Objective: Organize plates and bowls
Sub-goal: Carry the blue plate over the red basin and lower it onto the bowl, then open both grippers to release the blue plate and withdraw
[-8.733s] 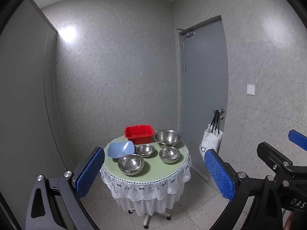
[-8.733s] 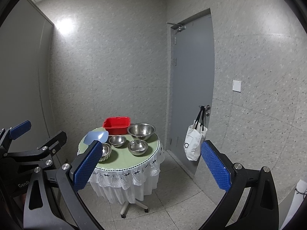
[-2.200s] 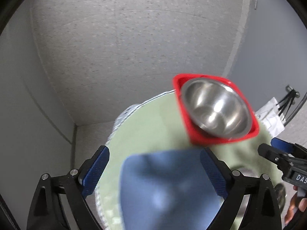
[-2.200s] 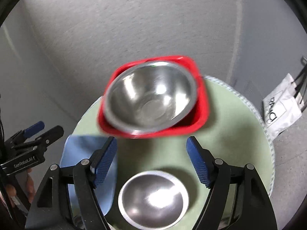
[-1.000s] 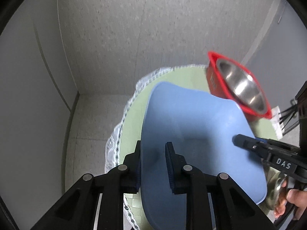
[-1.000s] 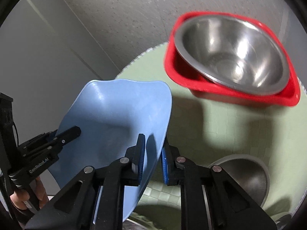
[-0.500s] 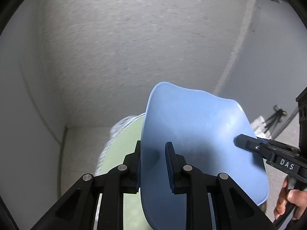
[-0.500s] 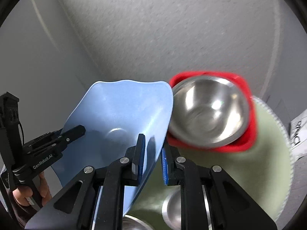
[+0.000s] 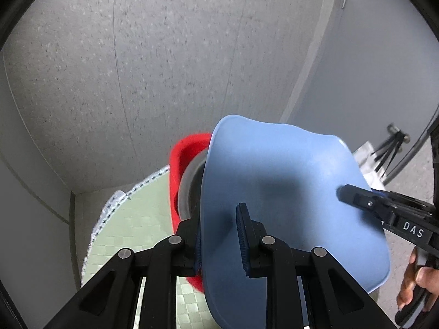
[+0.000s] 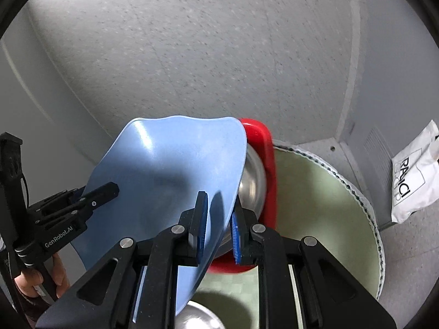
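Both grippers pinch the blue plate (image 9: 288, 205) by opposite edges and hold it in the air, tilted, above the round table (image 10: 315, 192). The left gripper (image 9: 219, 235) has its fingers closed on one rim, the right gripper (image 10: 218, 219) on the other. Behind the plate sits the red basin (image 10: 267, 164) with a steel bowl (image 10: 253, 181) inside. Another steel bowl (image 10: 197, 318) lies near the table's front.

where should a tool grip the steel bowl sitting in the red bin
Take the steel bowl by its thin rim on the right side, one finger inside and one outside. It sits nested in the red bin, so its wall is boxed in, and the blue plate held by both tools covers its left side.
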Demonstrator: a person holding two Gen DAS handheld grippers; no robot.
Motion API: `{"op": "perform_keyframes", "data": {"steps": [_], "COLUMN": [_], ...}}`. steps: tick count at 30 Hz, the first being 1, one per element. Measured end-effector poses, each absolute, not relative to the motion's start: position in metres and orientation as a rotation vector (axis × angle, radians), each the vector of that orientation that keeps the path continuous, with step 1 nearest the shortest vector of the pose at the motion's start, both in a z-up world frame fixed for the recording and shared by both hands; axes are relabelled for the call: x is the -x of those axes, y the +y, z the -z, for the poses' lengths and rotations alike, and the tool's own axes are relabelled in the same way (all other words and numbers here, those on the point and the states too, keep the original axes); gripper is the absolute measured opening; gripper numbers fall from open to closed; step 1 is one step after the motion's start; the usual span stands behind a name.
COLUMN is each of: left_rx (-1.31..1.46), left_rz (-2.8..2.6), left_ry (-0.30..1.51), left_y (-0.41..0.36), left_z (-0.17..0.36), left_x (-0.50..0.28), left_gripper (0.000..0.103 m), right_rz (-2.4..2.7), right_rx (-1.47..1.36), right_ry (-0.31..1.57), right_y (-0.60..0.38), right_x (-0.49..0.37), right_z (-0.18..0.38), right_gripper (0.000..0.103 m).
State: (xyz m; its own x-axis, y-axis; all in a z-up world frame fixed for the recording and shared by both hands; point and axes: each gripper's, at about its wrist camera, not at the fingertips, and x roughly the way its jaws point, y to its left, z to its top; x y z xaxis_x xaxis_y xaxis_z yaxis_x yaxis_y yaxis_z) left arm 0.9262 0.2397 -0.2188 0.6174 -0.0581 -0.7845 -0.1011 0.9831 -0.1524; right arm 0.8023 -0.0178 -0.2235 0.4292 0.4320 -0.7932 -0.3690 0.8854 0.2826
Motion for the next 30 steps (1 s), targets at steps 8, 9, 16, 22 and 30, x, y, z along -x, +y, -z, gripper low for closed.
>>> {"op": "perform_keyframes", "data": {"steps": [8, 9, 16, 22, 30], "left_rx": [0.17, 0.168, 0.16, 0.183, 0.168], "left_rz": [-0.045, -0.046, -0.022, 0.014, 0.001], "left_ry": [0.982, 0.983, 0.973, 0.939, 0.887], "left_y": [0.225, 0.225, 0.219, 0.221, 0.226], "left_z": [0.258, 0.26, 0.269, 0.27, 0.248], "left_x": [-1.002, -1.006, -1.0, -0.991, -0.958], "left_gripper": [0.02, 0.02, 0.029, 0.058, 0.079], "right_rz": [-0.485, -0.482, -0.454, -0.443, -0.449], "right_rx": [-0.067, -0.059, -0.033, -0.04, -0.068], "right_ry": [1.067, 1.068, 1.063, 1.043, 0.992], "right_y": [-0.013, -0.011, -0.005, -0.003, -0.003], "right_x": [-0.834, -0.835, -0.839, -0.834, -0.805], "right_z": [0.265, 0.267, 0.277, 0.276, 0.254], "right_gripper": [0.016, 0.016, 0.02, 0.053, 0.055]}}
